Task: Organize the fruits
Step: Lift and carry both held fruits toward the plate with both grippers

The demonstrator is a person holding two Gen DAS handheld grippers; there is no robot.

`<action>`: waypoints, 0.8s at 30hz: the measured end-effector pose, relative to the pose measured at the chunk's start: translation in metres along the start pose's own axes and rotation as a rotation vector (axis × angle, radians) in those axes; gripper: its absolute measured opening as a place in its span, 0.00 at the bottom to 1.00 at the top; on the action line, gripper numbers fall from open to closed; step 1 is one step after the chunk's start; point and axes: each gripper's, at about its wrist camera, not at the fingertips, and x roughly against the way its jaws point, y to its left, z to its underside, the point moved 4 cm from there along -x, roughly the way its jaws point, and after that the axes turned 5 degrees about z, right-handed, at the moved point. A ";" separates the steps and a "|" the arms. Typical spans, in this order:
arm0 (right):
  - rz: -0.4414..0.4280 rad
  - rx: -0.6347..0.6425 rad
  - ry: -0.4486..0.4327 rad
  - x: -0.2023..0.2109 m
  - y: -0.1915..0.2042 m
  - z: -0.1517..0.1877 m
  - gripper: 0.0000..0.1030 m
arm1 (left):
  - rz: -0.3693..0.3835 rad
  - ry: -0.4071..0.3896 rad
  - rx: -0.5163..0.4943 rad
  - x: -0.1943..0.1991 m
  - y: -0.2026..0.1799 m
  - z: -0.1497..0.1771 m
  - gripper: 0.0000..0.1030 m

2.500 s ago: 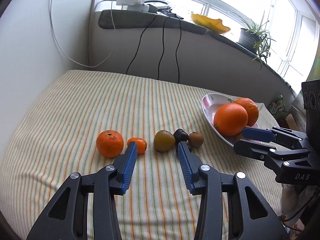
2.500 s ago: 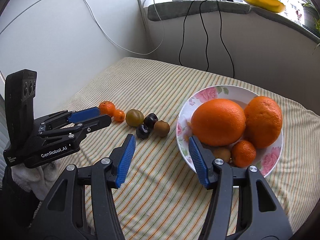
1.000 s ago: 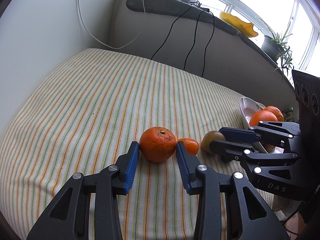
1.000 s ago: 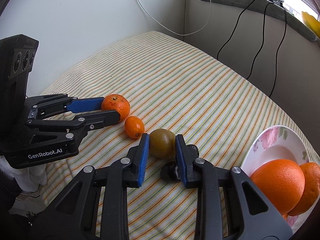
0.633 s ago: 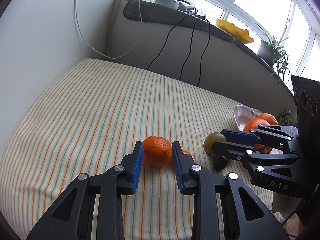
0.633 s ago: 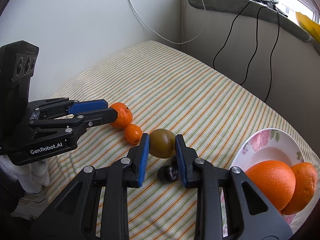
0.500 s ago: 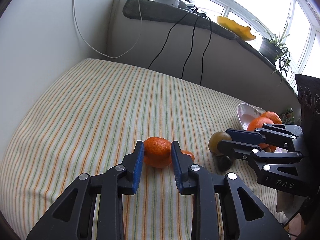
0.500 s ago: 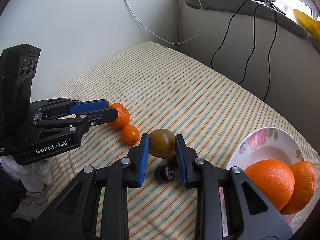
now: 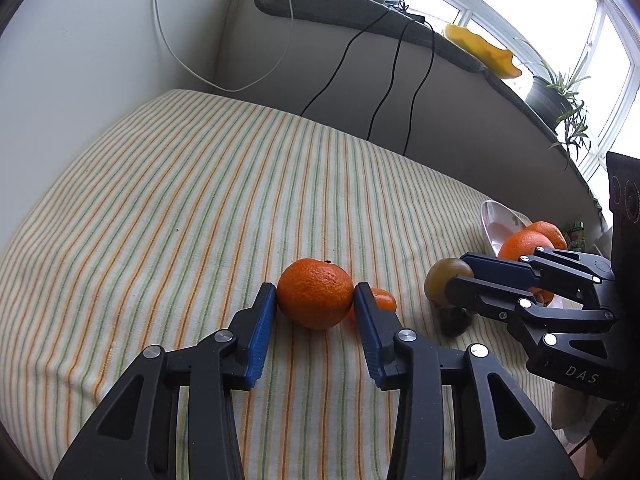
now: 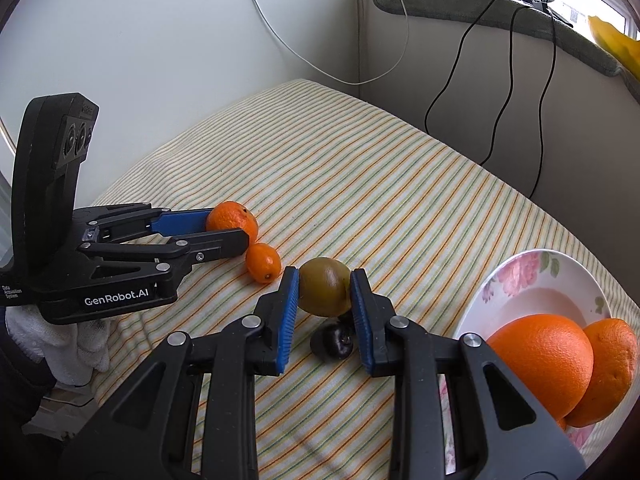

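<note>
Striped cloth (image 9: 180,200) covers the surface where the fruit lies. Farthest left, the left gripper (image 9: 314,300) has the mandarin (image 9: 314,298) between its blue pads. Its jaws have just been opening and now stand apart. The pads sit close along the fruit's sides with no clear squeeze, and the mandarin rests on the cloth.

At the mandarin's 3 o'clock in the left wrist view, a small oval orange fruit (image 10: 263,262) lies just beside it, partly hidden by the left gripper's right finger.

Further toward 3 o'clock, the right gripper (image 10: 325,292) is clamped on an olive-green fruit (image 10: 324,292), both pads pressed to its flanks. A dark, almost black fruit (image 10: 334,340) lies on the cloth at its 6 o'clock in the right wrist view, partly under the grip.

At 4 o'clock from there, the flowered bowl (image 10: 520,264) holds a large orange (image 10: 540,360), with a second orange (image 10: 612,368) touching it at 3 o'clock.
</note>
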 end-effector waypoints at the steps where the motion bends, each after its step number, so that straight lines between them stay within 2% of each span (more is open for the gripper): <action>1: -0.001 -0.001 -0.001 0.000 0.000 0.000 0.27 | -0.002 -0.001 -0.002 0.000 0.000 0.000 0.37; 13: 0.006 -0.032 -0.052 0.019 -0.013 -0.005 0.26 | 0.024 -0.054 -0.038 0.007 -0.022 -0.018 0.37; 24: 0.061 -0.115 -0.102 0.051 -0.067 -0.003 0.26 | 0.111 -0.064 -0.102 -0.011 -0.070 -0.040 0.37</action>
